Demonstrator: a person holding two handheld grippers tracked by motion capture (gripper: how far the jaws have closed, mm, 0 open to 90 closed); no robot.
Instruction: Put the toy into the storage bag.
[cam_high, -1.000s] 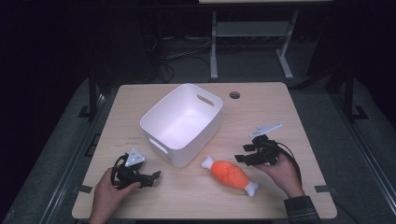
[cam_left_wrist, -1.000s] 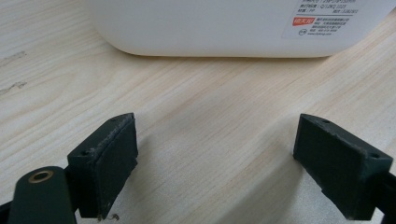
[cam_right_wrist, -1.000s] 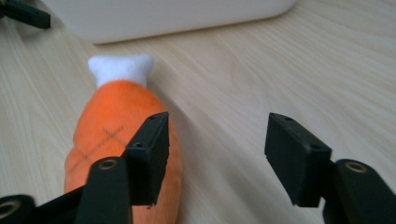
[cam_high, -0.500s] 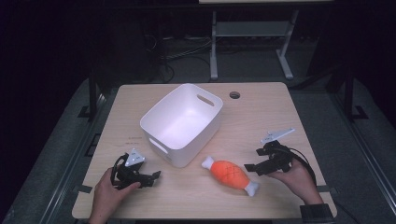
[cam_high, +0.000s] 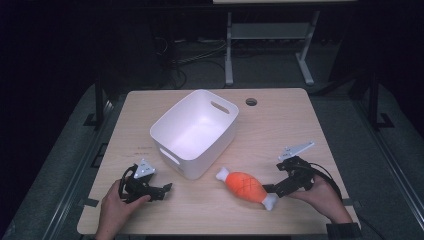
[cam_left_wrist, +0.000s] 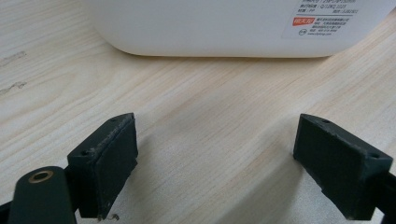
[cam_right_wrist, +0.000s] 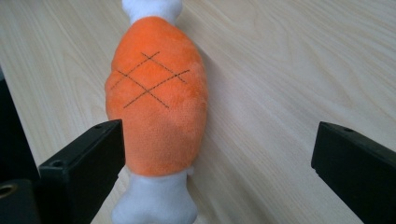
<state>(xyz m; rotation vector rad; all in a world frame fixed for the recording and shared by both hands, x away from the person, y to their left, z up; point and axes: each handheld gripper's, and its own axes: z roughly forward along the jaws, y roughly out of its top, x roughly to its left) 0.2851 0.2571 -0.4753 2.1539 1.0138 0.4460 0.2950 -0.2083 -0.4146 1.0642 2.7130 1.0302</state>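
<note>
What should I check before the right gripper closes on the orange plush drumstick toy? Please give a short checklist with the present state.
1. Right gripper jaws open wide: ok.
2. Orange plush drumstick toy between the jaws: not ok, it sits beside the left jaw, off centre.
3. Toy lies flat on the light wooden table: ok.
4. White plastic bin upright, opening free: ok.
5. Left gripper open, apart from the toy: ok.
6. Grip firmness on plush: cannot tell.

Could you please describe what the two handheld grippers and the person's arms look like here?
Both the left gripper and the right gripper are black, each topped by a grey three-cornered plate. Their jaws end in flat, blocky black pads. A black cable loops from the right one. A dark cuff shows at the right wrist.
</note>
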